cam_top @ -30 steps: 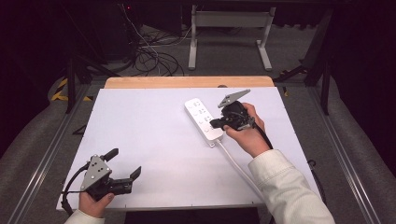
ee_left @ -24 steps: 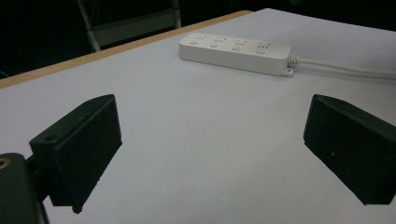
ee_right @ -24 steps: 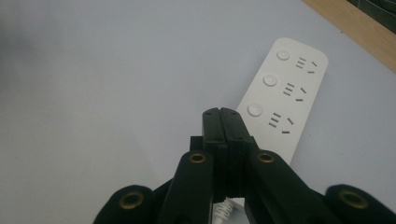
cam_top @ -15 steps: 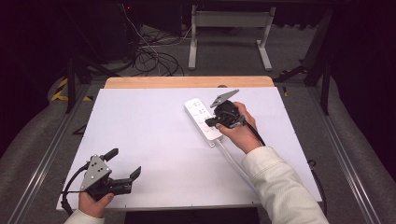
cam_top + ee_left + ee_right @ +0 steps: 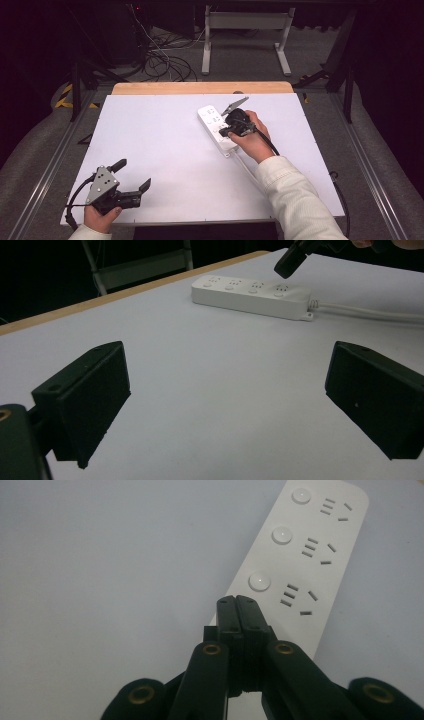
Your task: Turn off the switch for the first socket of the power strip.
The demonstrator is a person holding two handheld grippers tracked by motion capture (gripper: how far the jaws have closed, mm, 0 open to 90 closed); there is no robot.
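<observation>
A white power strip [image 5: 215, 125] lies slanted on the white table [image 5: 160, 150], right of the middle, and its cable [image 5: 248, 169] runs toward the near edge. My right gripper [image 5: 223, 133] is shut with nothing in it. Its tips [image 5: 239, 604] hang just over the strip [image 5: 300, 565], at the end where the cable leaves, close to a round button [image 5: 259, 581]. In the left gripper view the right gripper's tip [image 5: 286, 266] hovers above the strip [image 5: 250, 295]. My left gripper [image 5: 133, 174] stands open near the front left corner, with bare table between its jaws [image 5: 230, 400].
A wooden strip [image 5: 200, 88] borders the table's far edge. Behind it on the floor are loose cables [image 5: 160, 55] and a metal stand [image 5: 245, 30]. Metal rails run along both sides of the table.
The right hand has carried its shut gripper left and down, from beside the strip to over its cable end. The left gripper has stayed where it was.
</observation>
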